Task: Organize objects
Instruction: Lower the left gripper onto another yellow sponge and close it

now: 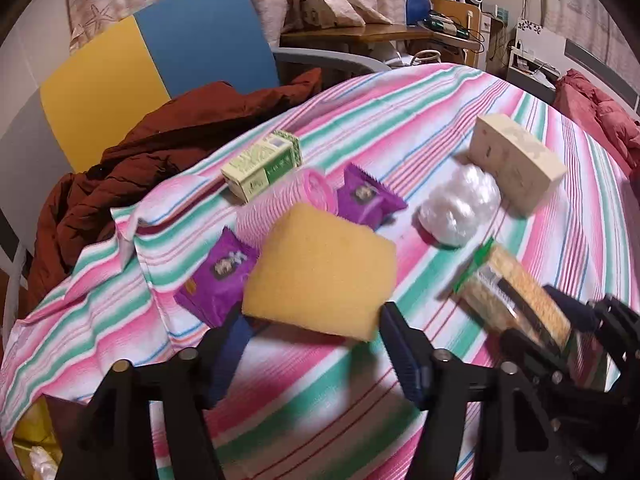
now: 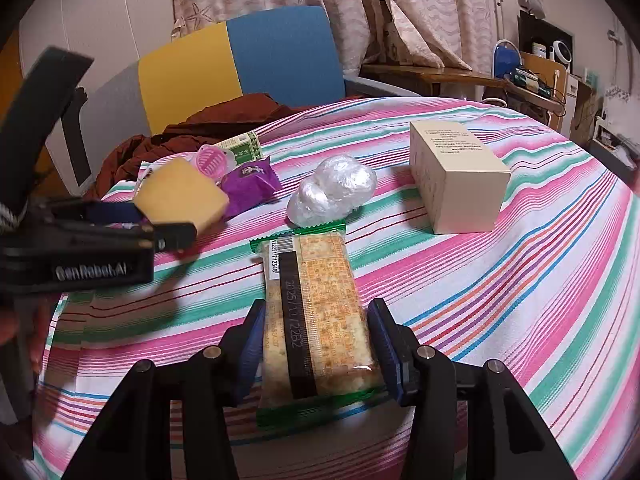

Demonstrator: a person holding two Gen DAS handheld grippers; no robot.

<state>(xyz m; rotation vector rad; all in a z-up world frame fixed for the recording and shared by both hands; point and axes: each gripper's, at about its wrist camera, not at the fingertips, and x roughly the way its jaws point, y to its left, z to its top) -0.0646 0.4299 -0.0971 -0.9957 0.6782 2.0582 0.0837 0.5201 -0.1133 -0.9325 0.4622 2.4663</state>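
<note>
Two grippers (image 1: 316, 344) (image 2: 316, 348), sponge (image 1: 320, 272), cracker pack (image 2: 316, 320).

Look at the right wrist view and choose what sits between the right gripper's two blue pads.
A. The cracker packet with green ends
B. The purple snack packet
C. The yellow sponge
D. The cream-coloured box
A: in the right wrist view the cracker packet lies between the pads of the right gripper, which close on its sides, while the yellow sponge sits far off at the left gripper.
</note>
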